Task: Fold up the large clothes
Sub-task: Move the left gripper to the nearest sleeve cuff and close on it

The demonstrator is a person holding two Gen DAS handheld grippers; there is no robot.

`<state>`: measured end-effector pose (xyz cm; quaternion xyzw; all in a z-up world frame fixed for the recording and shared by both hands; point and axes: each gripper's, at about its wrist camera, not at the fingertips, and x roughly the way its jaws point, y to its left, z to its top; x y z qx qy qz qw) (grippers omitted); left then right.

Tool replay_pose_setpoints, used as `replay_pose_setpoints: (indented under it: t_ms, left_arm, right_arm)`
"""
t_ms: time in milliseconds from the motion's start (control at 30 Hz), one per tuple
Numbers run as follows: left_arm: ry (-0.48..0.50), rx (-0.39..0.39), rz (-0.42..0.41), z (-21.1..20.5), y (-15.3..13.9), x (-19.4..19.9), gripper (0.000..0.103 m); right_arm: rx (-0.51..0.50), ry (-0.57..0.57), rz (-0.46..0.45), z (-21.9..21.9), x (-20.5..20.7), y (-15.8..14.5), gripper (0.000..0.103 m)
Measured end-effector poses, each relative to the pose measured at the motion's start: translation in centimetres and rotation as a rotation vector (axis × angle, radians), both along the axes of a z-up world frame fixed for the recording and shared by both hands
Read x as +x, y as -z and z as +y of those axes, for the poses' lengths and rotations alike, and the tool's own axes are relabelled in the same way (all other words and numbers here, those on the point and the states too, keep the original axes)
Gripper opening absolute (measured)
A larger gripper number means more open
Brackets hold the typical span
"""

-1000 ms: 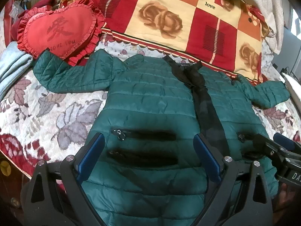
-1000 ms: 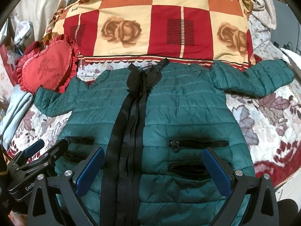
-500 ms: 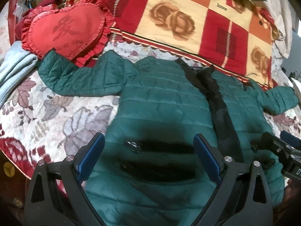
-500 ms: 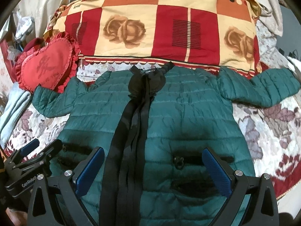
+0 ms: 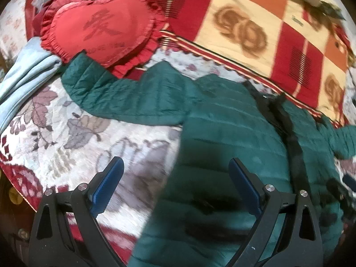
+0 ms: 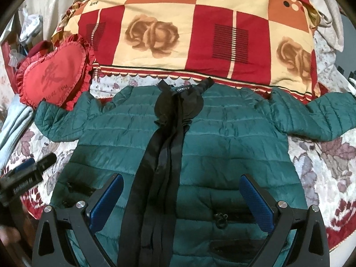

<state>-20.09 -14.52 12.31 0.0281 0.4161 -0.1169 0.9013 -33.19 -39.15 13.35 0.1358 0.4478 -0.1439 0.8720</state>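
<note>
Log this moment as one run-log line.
stage: pre-fold | green jacket: flat on bed, sleeves spread | left gripper: open, over jacket's side edge | right gripper: open above hem | holding: nothing

The jacket (image 6: pixel 233 146) hem is cut off below; the left view is motion-blurred.

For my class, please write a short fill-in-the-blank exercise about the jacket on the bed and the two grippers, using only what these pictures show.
1. The green puffer jacket lies spread flat with its front facing ____.
2. The left gripper and the right gripper both have their jaws ____.
3. The cuff of one sleeve touches the red pillow shaped like a ____.
4. The strip running down the jacket's middle is coloured ____.

Missing words: up; open; heart; black
</note>
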Motion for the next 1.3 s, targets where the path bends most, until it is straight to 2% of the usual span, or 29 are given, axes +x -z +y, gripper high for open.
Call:
replay_pose_setpoints:
  t_ms: [167,400,533,633,900,1033,1233,1300]
  left_arm:
    - [-0.081,0.005,-0.003,2.3,-0.1,3.1,0.095]
    - [-0.218,0.087,-0.063,6.7,0.0,8.6,0.095]
    - [-0.305,0.121,-0.044,10.2,1.4,13.2,0.095]
    - [-0.358,0.112,-0.028,12.6,2.3,15.8,0.095]
    - [-0.459,0.060,-0.059,16.8,3.0,21.6,0.095]
    - [-0.503,0.057,-0.075,18.1,3.4,23.8,0.095]
    - [-0.538,0.013,-0.030,19.4,5.3,26.9,0.095]
    - [-0.547,0.011,-0.046,19.5,5.6,27.4,0.095]
  right_arm:
    - [0.015,-0.012,0.014,0.1,0.4,0.5,0.103]
    - [0.038,-0.023,0.025,0.1,0.8,1.0,0.103]
    - [0.049,-0.031,0.036,0.3,1.0,1.4,0.103]
    - [0.055,-0.036,0.041,0.4,1.2,1.6,0.103]
    - [0.053,-0.048,0.060,0.4,1.7,2.6,0.103]
    - [0.034,-0.029,0.065,-0.5,1.7,2.8,0.103]
    - [0.092,0.019,0.073,-2.4,1.6,3.5,0.103]
    - [0.105,0.024,0.078,-2.6,1.7,3.6,0.103]
